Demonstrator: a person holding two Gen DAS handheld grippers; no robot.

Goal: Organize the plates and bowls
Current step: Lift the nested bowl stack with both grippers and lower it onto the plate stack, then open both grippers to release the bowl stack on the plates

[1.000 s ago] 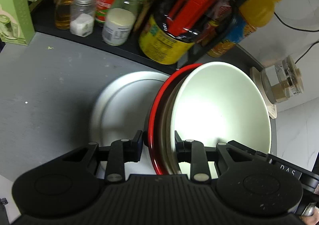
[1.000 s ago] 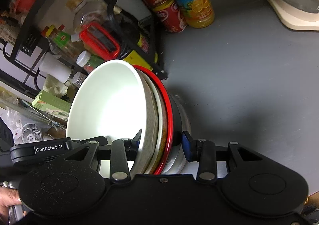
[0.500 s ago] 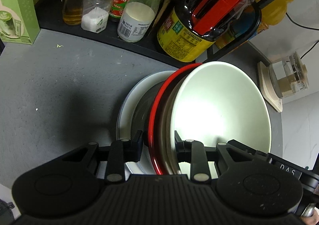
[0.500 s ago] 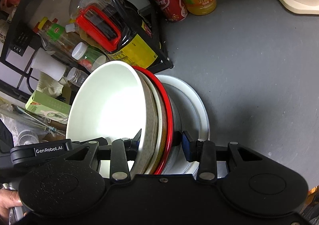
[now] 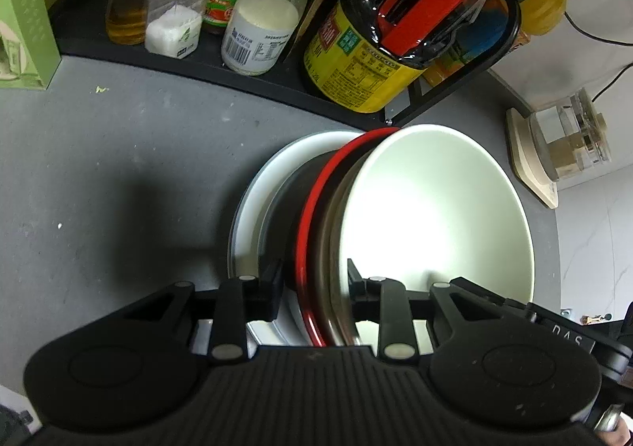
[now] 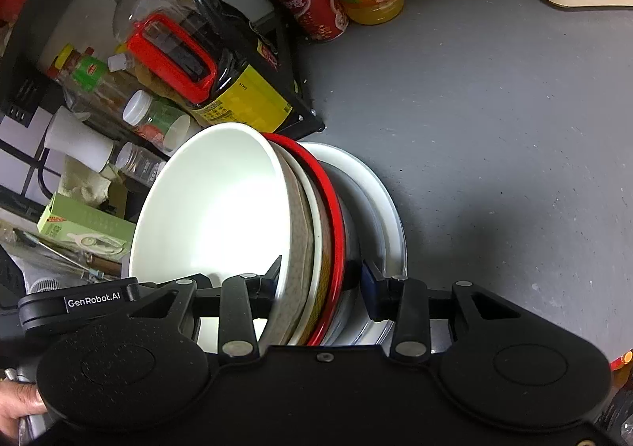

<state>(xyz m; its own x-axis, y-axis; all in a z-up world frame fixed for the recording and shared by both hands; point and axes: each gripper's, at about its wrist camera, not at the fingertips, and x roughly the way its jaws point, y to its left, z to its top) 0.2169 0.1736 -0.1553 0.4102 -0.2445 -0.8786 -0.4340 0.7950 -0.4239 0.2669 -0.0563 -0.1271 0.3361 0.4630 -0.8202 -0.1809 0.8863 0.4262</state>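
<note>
Left wrist: left gripper (image 5: 314, 281) clamped on rim of nested bowls (image 5: 431, 208), red rim (image 5: 316, 204) outermost, stack sitting over white plate (image 5: 257, 185) on grey table (image 5: 118, 169); bottle shelf (image 5: 253, 78) at far side.

Right wrist: right gripper (image 6: 320, 274) clamped on the same bowls (image 6: 213, 208) from the opposite edge; plate (image 6: 389, 204) under them, cans (image 6: 316, 6) far.

A home kitchen

A black rack (image 5: 253, 78) holds sauce bottles and jars — a big soy sauce jug (image 5: 379, 50), a salt jar (image 5: 174, 26) — beside stacked bowls (image 5: 431, 216) and a glass kettle (image 5: 569, 141) on the grey tabletop (image 5: 118, 169).
</note>
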